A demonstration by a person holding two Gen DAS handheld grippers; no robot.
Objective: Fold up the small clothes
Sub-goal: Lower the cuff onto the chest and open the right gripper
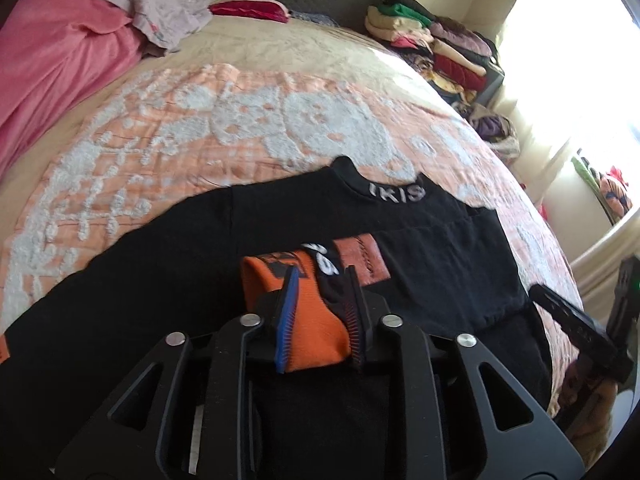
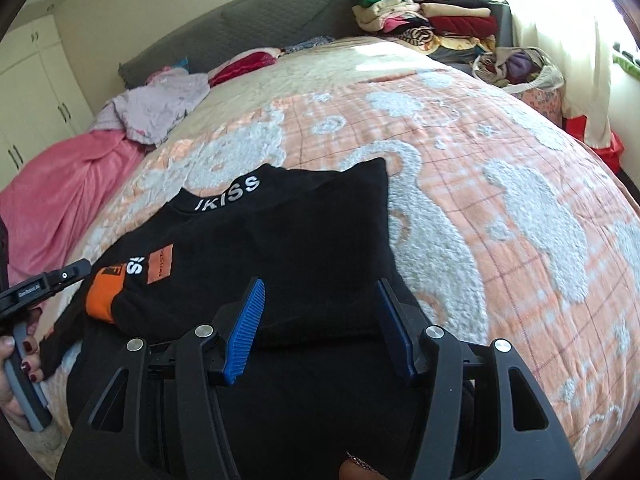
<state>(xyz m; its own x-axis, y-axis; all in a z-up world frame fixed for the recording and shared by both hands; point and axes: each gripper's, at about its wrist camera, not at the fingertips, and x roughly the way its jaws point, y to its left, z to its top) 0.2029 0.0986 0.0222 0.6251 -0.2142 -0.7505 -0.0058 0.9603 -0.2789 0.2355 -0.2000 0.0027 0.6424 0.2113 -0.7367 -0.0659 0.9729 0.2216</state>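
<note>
We see a small black top [image 2: 256, 248] lying flat on the bed's peach-and-white blanket [image 2: 500, 184], collar toward the headboard [image 2: 256, 20]. One sleeve is folded in across the chest, and its orange cuff [image 1: 316, 320] sits between the pads of the left tongs [image 1: 324, 280], which press on it from both sides. The right tongs [image 2: 320, 292] stand apart over the black cloth with nothing pinched between them.

White letters on the collar read "IKISS", and an orange patch [image 2: 160, 268] on the chest bears writing too small for us to read. White letters beside it are partly hidden by the sleeve.

Around it we find a pink blanket [image 2: 60, 200] and a crumpled lilac garment [image 2: 160, 104] at the far left of the bed, a red item [image 2: 244, 65] near the headboard, and a stack of folded clothes [image 2: 432, 16] at the far right corner. A hand [image 2: 16, 376] with dark red nails grips the left handle
</note>
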